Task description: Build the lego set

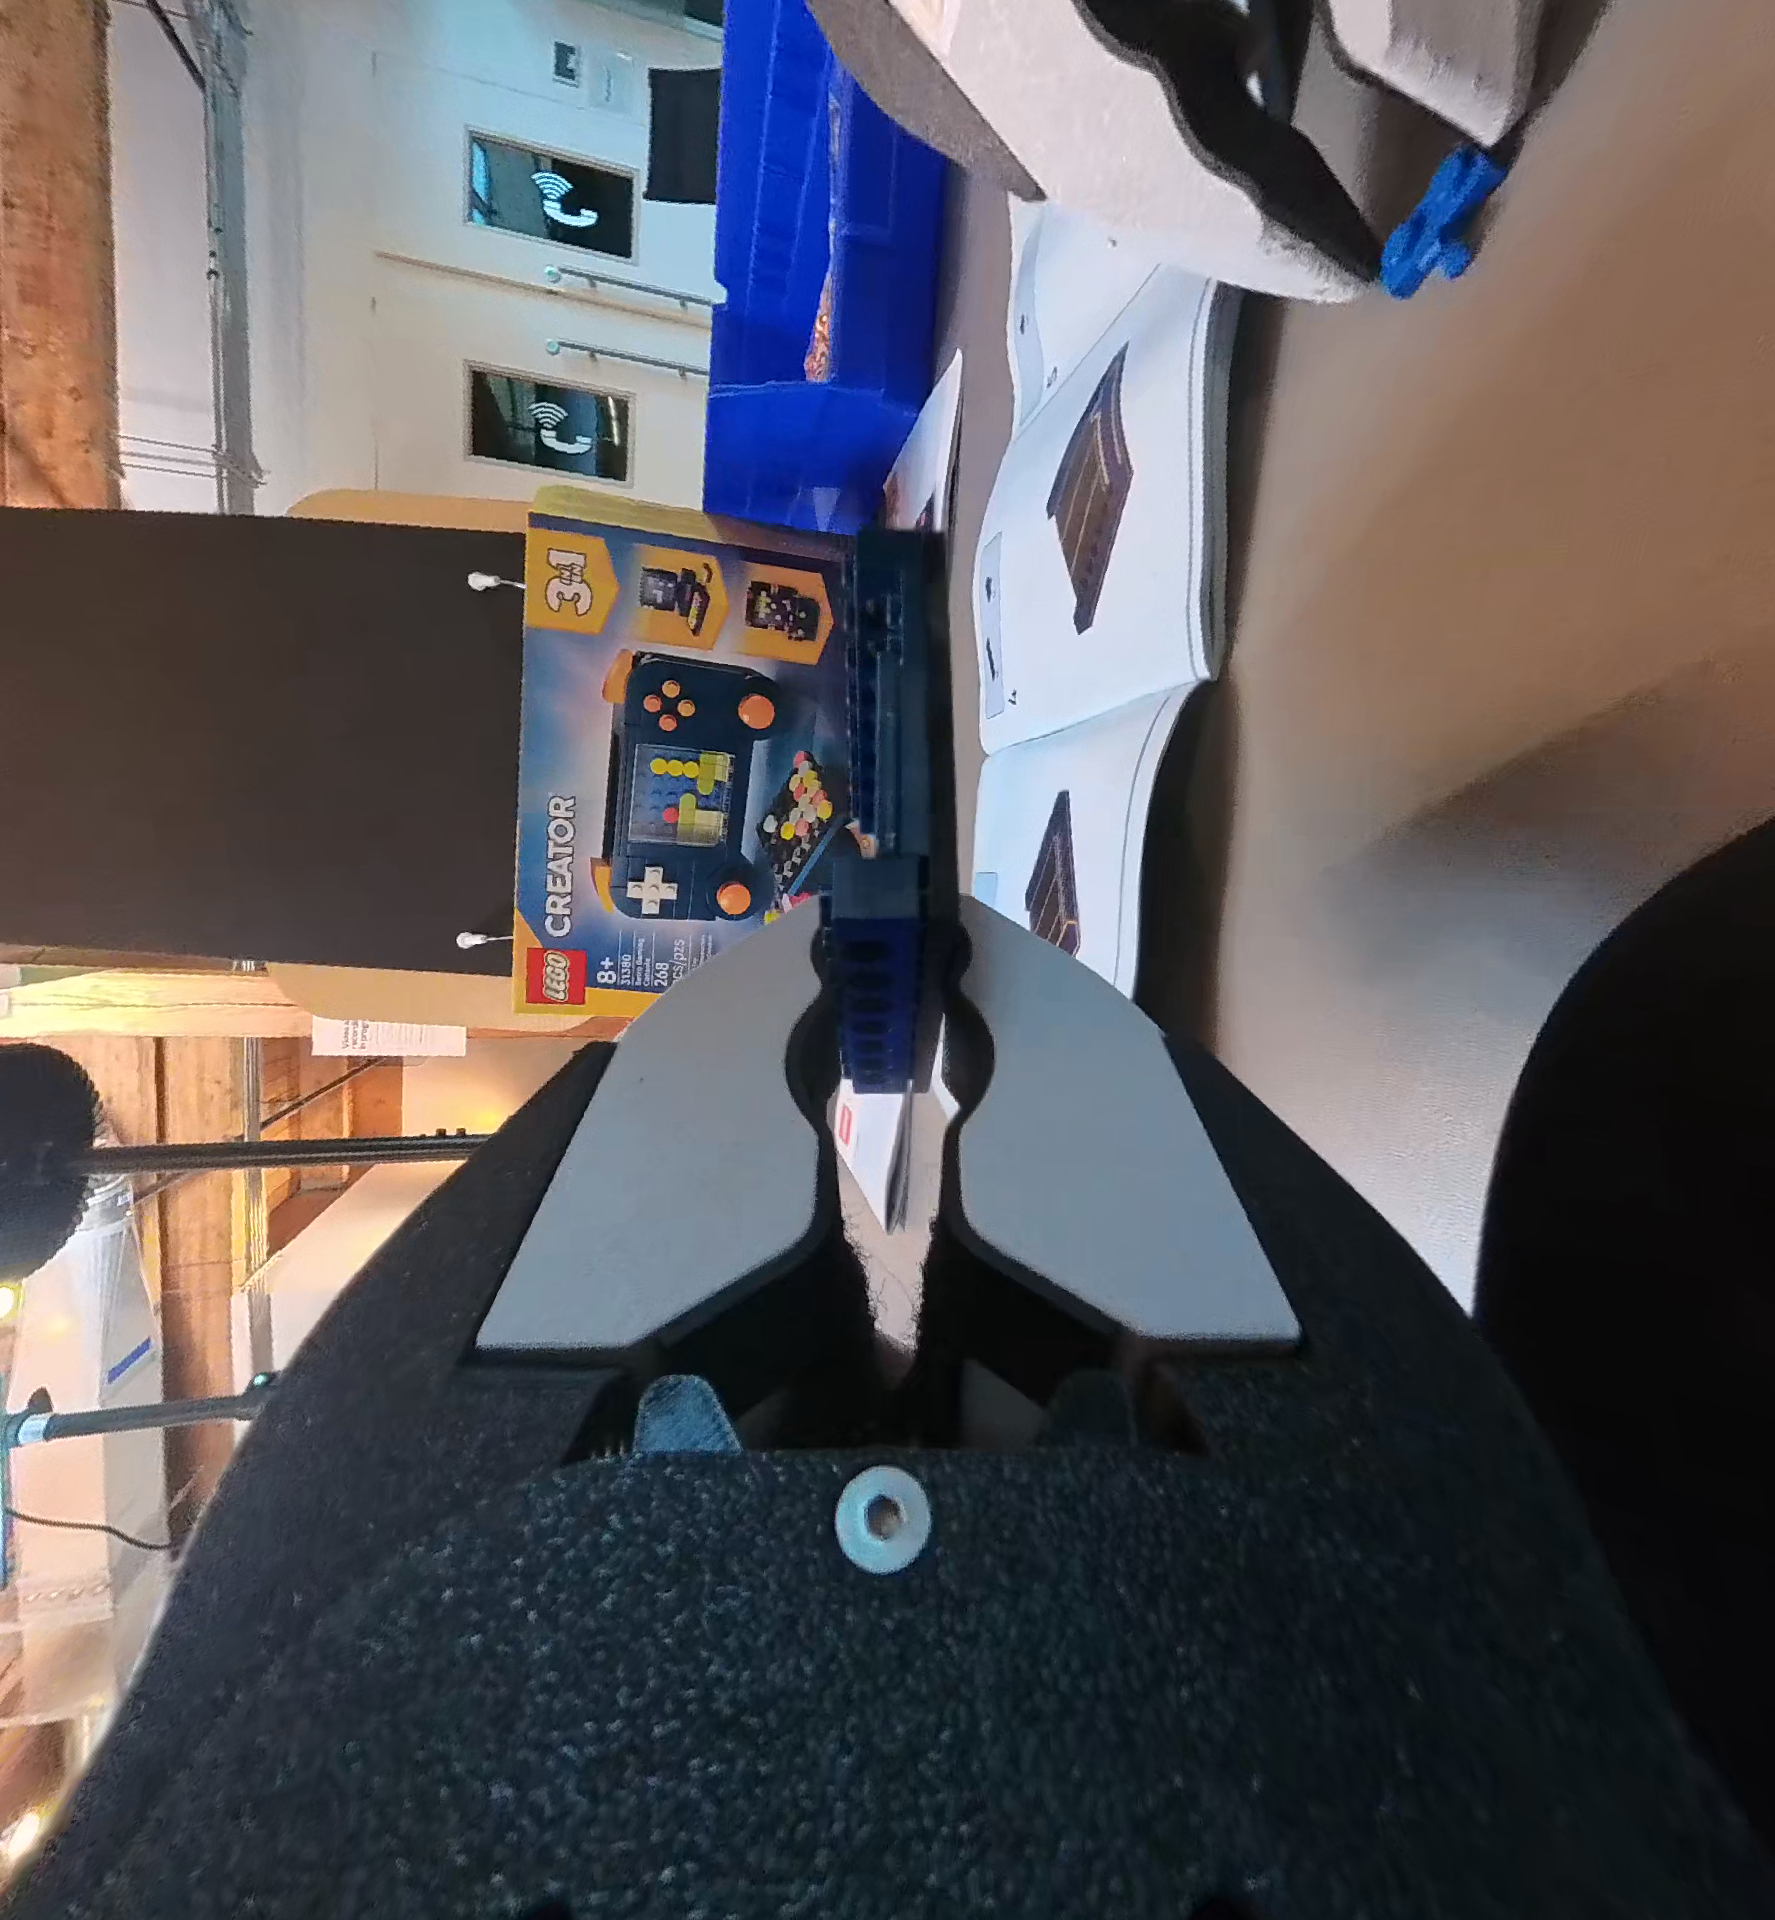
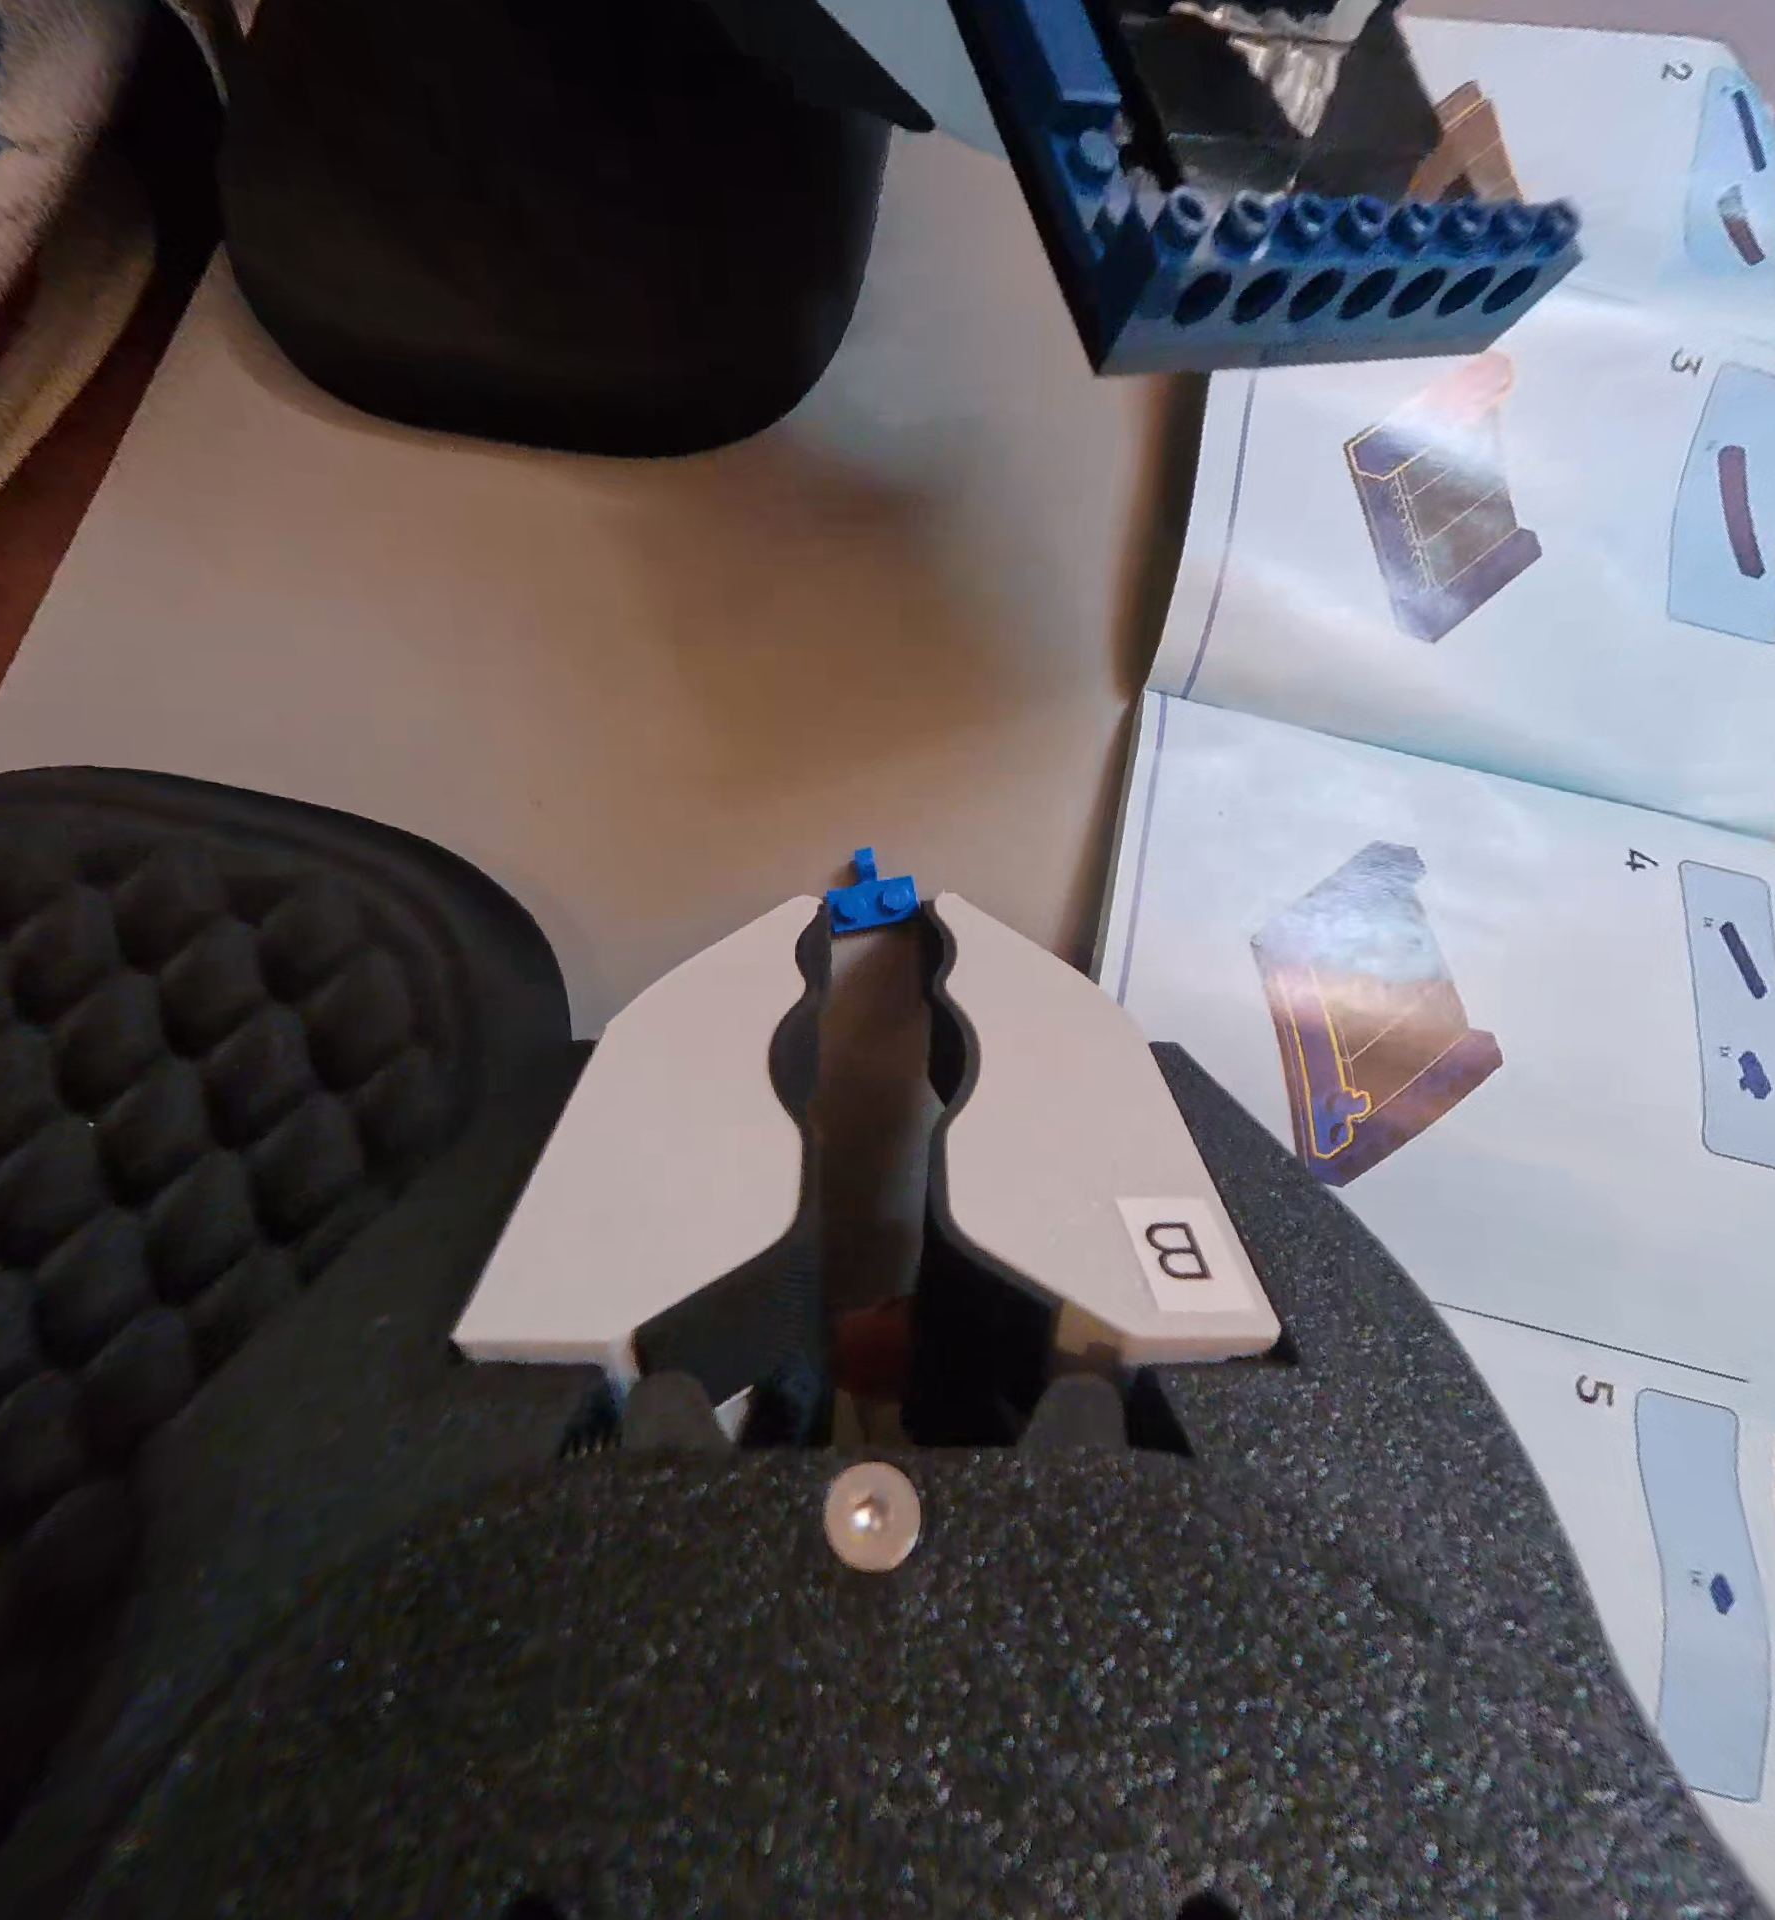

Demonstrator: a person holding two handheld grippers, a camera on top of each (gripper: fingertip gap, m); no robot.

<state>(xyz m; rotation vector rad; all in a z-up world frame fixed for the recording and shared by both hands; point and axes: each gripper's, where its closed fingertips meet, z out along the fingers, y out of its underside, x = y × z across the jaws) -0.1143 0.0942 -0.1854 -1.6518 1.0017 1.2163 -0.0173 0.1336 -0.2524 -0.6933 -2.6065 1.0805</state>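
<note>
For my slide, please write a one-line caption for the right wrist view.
Right gripper pinches a small blue brick piece above the beige table, beside an open instruction booklet.

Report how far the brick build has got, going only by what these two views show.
Done: a dark blue brick assembly with a studded beam is joined up, clamped in the left gripper. In hand: the right gripper pinches a small blue plate at its fingertips, apart from the assembly. Left: that plate is not yet attached; the open instruction booklet shows further steps.
</note>
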